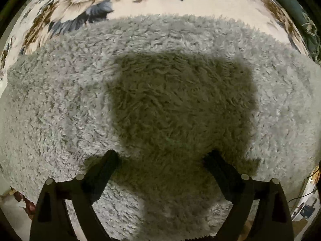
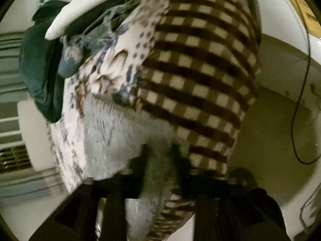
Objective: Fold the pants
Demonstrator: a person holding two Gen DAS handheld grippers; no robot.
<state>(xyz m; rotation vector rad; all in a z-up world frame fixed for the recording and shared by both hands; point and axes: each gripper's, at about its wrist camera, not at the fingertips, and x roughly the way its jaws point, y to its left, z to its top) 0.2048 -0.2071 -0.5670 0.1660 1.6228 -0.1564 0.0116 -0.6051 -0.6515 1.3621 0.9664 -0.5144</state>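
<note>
The fluffy grey pants (image 1: pixel 80 100) fill the left wrist view, lying flat on a floral sheet (image 1: pixel 140 6). My left gripper (image 1: pixel 161 156) points straight down just above them, its jaws wide open with nothing held, and its shadow falls on the fleece. The right wrist view is blurred. It shows an edge of the pants (image 2: pixel 112 130) at the side of the bed. A tuft of that fleece fills the gap of my right gripper (image 2: pixel 160 166). I cannot make out whether its dark fingers (image 2: pixel 138 172) press on the fabric.
A brown and cream checked blanket (image 2: pixel 190 70) hangs over the bed's edge beside the floral sheet (image 2: pixel 112 60). Dark green cloth (image 2: pixel 40 70) and a white cushion (image 2: pixel 90 4) lie beyond. A black cable (image 2: pixel 301 80) runs over the pale floor (image 2: pixel 270 130).
</note>
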